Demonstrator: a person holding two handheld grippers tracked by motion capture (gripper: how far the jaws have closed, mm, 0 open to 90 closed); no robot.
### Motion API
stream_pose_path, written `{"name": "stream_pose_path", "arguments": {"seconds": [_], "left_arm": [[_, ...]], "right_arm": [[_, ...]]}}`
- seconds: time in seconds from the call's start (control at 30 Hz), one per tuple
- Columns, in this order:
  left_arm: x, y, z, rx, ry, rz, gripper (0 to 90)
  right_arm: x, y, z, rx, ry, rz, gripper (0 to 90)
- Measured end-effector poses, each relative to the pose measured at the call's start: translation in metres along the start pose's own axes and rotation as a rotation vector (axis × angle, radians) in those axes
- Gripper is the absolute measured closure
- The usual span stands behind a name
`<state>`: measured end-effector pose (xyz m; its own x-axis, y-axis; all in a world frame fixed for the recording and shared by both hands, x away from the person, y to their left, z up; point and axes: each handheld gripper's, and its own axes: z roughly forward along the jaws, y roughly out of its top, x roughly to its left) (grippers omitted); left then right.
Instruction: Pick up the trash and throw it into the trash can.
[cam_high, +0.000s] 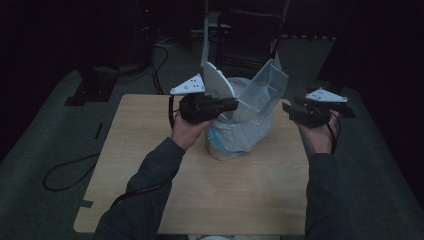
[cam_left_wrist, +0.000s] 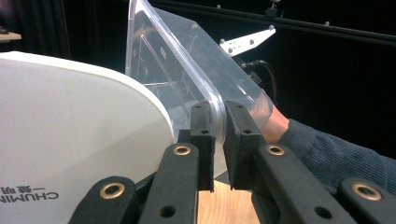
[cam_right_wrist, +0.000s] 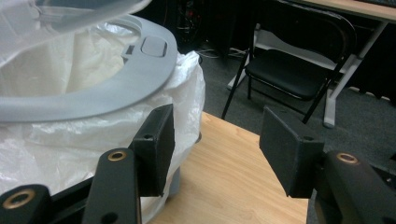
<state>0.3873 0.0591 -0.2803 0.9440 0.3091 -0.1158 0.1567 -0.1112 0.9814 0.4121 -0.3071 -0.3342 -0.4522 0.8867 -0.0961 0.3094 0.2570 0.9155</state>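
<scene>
A small bin (cam_high: 235, 142) lined with a white plastic bag stands on the wooden table (cam_high: 240, 195), its white lid (cam_high: 217, 80) raised at the back left. My left gripper (cam_high: 234, 104) is shut on the rim of a clear plastic container (cam_high: 265, 90), which it holds tilted above the bin's mouth. In the left gripper view both pads pinch the clear container (cam_left_wrist: 187, 60) edge, with the lid (cam_left_wrist: 70, 130) close at left. My right gripper (cam_high: 287, 107) hovers just right of the bin, open with nothing between its pads. The right gripper view has that gripper (cam_right_wrist: 217, 140) beside the bin's grey rim (cam_right_wrist: 116, 88) and bag (cam_right_wrist: 56, 154).
A black folding chair (cam_right_wrist: 289, 70) stands on the floor beyond the table's far edge. Cables trail across the dark floor (cam_high: 65, 170) at left. Bare tabletop lies in front of the bin, between the person's forearms.
</scene>
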Motion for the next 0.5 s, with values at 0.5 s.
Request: {"name": "stream_pose_path", "arguments": {"seconds": [0.5], "left_arm": [[0.000,0.000,0.002,-0.010,0.023,-0.005,83.8]], "right_arm": [[0.009,0.018,0.003,-0.032,0.023,-0.014,44.6]]}}
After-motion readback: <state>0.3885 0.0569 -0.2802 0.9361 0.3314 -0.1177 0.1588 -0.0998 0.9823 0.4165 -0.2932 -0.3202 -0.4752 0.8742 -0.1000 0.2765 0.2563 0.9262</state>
